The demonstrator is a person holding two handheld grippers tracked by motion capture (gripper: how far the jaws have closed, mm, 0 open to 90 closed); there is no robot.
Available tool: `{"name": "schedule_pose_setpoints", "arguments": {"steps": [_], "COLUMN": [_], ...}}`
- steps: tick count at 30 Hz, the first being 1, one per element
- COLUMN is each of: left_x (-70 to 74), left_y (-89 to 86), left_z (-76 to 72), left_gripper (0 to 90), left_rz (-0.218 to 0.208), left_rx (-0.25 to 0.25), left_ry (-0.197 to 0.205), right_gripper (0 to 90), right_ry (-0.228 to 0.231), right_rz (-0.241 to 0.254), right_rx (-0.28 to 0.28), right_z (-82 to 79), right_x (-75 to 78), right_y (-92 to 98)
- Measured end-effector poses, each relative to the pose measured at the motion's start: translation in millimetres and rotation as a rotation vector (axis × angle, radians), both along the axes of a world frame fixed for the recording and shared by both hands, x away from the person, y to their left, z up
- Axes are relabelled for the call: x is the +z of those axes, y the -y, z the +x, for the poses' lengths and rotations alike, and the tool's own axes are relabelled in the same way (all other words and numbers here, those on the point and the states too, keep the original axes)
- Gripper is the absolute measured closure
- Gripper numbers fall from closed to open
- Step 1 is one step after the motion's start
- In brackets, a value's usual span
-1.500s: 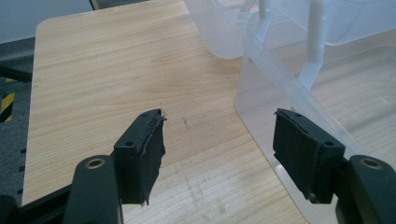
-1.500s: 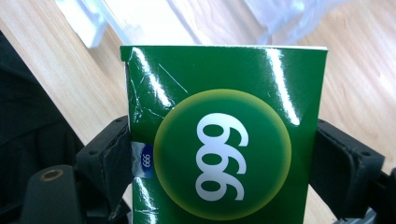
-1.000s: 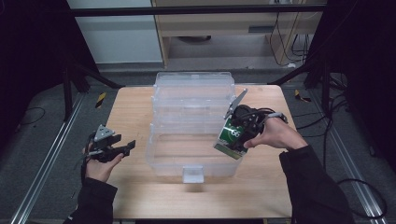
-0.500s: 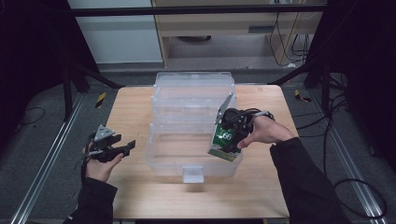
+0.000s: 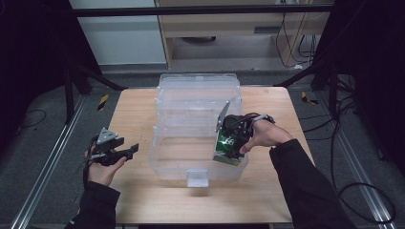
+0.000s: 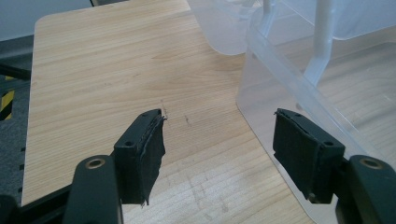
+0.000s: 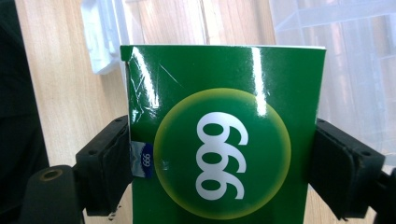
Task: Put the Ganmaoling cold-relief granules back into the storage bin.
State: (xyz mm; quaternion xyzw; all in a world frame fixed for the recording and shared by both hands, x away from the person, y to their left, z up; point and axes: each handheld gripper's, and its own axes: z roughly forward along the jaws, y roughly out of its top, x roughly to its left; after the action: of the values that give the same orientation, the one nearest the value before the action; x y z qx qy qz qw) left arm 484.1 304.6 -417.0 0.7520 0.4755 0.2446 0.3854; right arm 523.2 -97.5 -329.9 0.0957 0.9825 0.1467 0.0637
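Your right gripper (image 5: 228,147) is clamped on the green box (image 7: 224,135), over the near right corner of the clear bin (image 5: 172,164). Lower it straight in, clear the rim, then release. Your left gripper (image 6: 219,154) waits with jaws apart, left of the bin.

the box (image 7: 224,140) is glossy green with a yellow-edged green disc, white digits "999" on it, and a small blue tab at one edge; the bin (image 5: 191,143) is clear, colourless plastic; the desk (image 6: 102,70) is pale wood with fine grain; both tongs, left (image 6: 229,154) and right (image 5: 228,143), are black; the sleeves (image 5: 310,191) are black
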Motion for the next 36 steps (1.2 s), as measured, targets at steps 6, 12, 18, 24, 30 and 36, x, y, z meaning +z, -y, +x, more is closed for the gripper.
{"name": "schedule_pose_setpoints", "arguments": {"steps": [6,12,18,24,30,36], "left_x": [0.2,-0.3,-0.7,-1.3,-2.2,-3.4], "left_y": [-0.4,0.3,0.8,1.4,2.3,2.3], "left_z": [-0.1,0.0,0.3,0.6,1.2,1.7], "left_gripper": [33.1,33.1,33.2,33.1,33.1,33.1], "left_rz": [-0.004,0.001,0.002,0.003,0.006,0.009], "left_rx": [0.001,-0.001,-0.001,-0.003,-0.005,-0.005], "left_ry": [0.000,-0.003,-0.003,-0.005,-0.009,-0.012], "right_gripper": [17.2,17.2,17.2,17.3,17.3,17.4], "right_ry": [0.013,0.005,0.005,-0.008,-0.027,-0.027], "right_rz": [-0.038,-0.053,-0.055,-0.077,-0.103,-0.106], "right_rx": [0.014,0.008,0.030,0.050,0.069,0.109], "right_z": [1.6,4.5,5.5,7.7,9.7,11.5], "right_x": [-7.9,-19.0,-26.0,-31.9,-37.7,-43.6], "right_y": [-3.6,-2.5,-1.6,-4.0,-7.3,-8.3]}}
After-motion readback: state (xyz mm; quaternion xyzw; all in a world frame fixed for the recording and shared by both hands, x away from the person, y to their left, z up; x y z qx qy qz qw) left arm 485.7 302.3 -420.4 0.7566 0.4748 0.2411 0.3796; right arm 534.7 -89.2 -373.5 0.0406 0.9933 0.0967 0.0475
